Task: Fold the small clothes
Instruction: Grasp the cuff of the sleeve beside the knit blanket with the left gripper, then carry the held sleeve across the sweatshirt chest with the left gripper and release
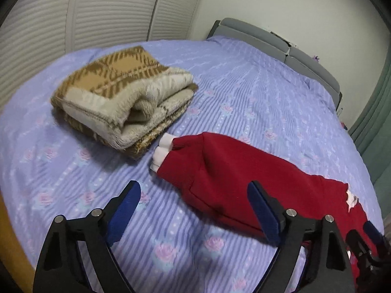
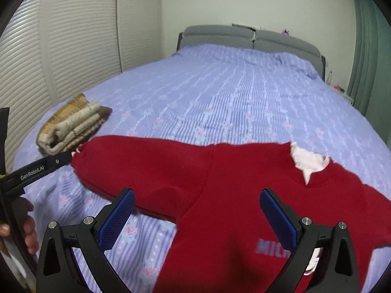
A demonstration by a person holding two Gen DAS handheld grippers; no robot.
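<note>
Seemingly at the start of folding, both the left hand-held gripper [image 1: 194, 211] and right hand-held gripper [image 2: 196, 217] hang apart and empty above the red sweater [image 2: 220, 195] spread on the bed [image 2: 220, 97], which next needs a sleeve pinched.

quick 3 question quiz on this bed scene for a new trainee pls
1. True or false: the left gripper is clamped on the red sweatshirt.
2. What lies just beyond the white sleeve cuff? A) a pillow B) a folded brown blanket C) a laundry basket
3. Fill in: the sweatshirt lies spread on a striped ____ bedspread.

Key
1. False: its jaws stand open over the bedspread, nothing between them; the right gripper is open too.
2. B
3. purple, with a pink flower print
</note>
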